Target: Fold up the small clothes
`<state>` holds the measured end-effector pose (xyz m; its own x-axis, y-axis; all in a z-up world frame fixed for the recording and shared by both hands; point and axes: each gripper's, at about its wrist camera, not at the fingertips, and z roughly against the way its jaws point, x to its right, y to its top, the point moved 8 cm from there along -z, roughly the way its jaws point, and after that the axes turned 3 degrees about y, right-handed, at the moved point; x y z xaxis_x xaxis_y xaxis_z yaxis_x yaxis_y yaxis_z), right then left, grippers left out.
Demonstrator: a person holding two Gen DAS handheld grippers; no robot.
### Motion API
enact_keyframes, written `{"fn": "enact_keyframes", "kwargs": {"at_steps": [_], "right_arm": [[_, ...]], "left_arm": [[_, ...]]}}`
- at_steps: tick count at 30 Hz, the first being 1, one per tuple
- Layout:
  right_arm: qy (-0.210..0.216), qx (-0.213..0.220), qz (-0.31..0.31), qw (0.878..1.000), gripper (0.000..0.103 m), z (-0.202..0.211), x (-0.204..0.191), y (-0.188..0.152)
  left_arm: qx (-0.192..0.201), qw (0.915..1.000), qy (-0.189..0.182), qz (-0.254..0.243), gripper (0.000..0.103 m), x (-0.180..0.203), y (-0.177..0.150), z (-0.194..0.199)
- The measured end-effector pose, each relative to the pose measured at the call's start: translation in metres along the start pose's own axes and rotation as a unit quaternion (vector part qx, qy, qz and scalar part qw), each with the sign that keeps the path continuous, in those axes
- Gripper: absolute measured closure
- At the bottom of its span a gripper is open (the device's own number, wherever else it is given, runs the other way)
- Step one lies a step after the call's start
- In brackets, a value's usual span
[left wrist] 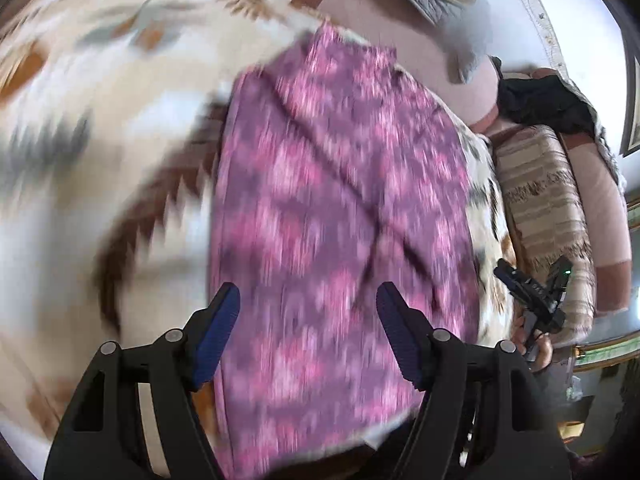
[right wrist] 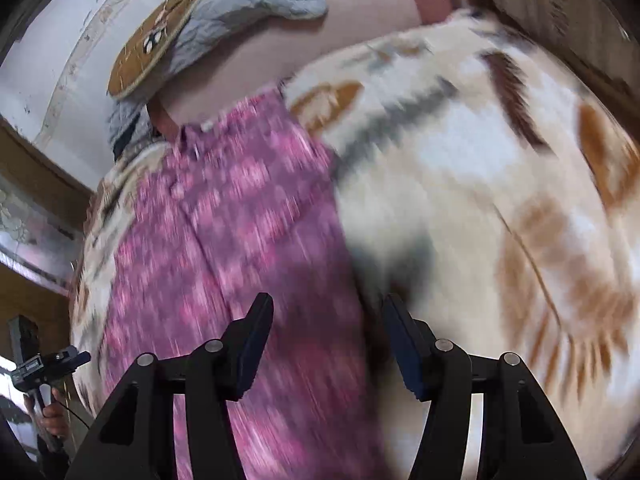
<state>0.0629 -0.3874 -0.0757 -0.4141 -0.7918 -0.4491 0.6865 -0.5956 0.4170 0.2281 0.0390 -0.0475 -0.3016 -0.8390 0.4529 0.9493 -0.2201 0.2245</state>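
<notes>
Garment: a pink-and-purple patterned cloth (left wrist: pixel 340 200), lying long and fairly flat on the bed's blanket (left wrist: pixel 100 120), running away from both grippers.
Left fingers: the left gripper (left wrist: pixel 308 332) hangs just above the near end of the cloth, its blue pads (left wrist: pixel 218 332) spread apart with nothing between them.
Right fingers: the right gripper (right wrist: pixel 324 344) is likewise released and empty, over the cloth's right edge where it meets the blanket.
Handling: looks light, thin and limp; it should crease readily and sag when lifted, so a one-sided lift would likely skew it.
Where to take hold: I would pinch the two near corners, one per gripper, along the hem.
Beyond: a grey cushion (right wrist: pixel 240 4) near the head of the bed; a striped throw (left wrist: pixel 540 200) to one side.
Sharpness: both views are smeared, so finer seams are unreadable.
</notes>
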Motion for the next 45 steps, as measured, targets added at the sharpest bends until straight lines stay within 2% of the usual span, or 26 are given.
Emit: {"fn": "enact_keyframes", "kwargs": {"at_steps": [4, 8, 12, 17, 20, 22, 25, 26, 27, 28, 29, 33, 38, 45], "right_arm": [[0.021, 0.014, -0.019, 0.999, 0.04, -0.04, -0.019, 0.072], [0.021, 0.03, -0.035, 0.999, 0.039, -0.083, -0.031, 0.138], [0.019, 0.042, -0.047, 0.998, 0.039, -0.128, -0.039, 0.192], [0.029, 0.018, -0.053, 0.998, 0.038, -0.182, -0.045, 0.221], [0.037, 0.005, -0.044, 0.998, 0.038, -0.206, -0.05, 0.225], [0.053, -0.012, -0.033, 0.998, 0.043, -0.218, -0.056, 0.223], [0.043, -0.021, 0.001, 0.999, 0.074, -0.226, -0.065, 0.22], [0.037, -0.027, 0.009, 0.999, 0.092, -0.227, -0.066, 0.219], [0.028, -0.032, 0.015, 0.999, 0.096, -0.228, -0.067, 0.216], [0.02, -0.026, 0.023, 0.999, 0.096, -0.225, -0.067, 0.216], [0.013, -0.012, 0.037, 0.999, 0.097, -0.219, -0.07, 0.216], [0.019, 0.04, 0.086, 0.995, 0.097, -0.183, -0.085, 0.219], [0.025, 0.076, 0.121, 0.989, 0.097, -0.132, -0.101, 0.212], [0.032, 0.097, 0.155, 0.983, 0.097, -0.064, -0.116, 0.167]], "left_arm": [[-0.003, 0.9999, -0.005, 0.013, 0.033, 0.013, 0.094, -0.028], [-0.004, 0.9991, 0.001, 0.042, 0.033, 0.018, 0.168, -0.065], [-0.006, 0.998, 0.005, 0.062, 0.033, 0.017, 0.216, -0.099], [-0.006, 0.9967, -0.015, 0.079, 0.033, 0.016, 0.254, -0.126], [-0.017, 0.9965, -0.022, 0.078, 0.033, 0.018, 0.262, -0.142], [-0.027, 0.9967, -0.028, 0.071, 0.033, 0.023, 0.264, -0.15], [-0.031, 0.9978, -0.032, 0.049, 0.033, 0.035, 0.261, -0.158], [-0.025, 0.9986, -0.023, 0.04, 0.034, 0.038, 0.262, -0.159], [-0.014, 0.9994, -0.013, 0.029, 0.054, 0.041, 0.263, -0.159], [-0.011, 0.9998, -0.007, 0.017, 0.092, 0.045, 0.263, -0.16], [-0.02, 0.9998, -0.002, 0.008, 0.1, 0.049, 0.261, -0.163], [0.019, 0.9995, 0.022, -0.009, 0.1, 0.053, 0.259, -0.146], [0.072, 0.9972, 0.014, -0.014, 0.1, 0.06, 0.248, -0.101], [0.121, 0.9926, 0.002, -0.011, 0.1, 0.064, 0.209, -0.037]]}}
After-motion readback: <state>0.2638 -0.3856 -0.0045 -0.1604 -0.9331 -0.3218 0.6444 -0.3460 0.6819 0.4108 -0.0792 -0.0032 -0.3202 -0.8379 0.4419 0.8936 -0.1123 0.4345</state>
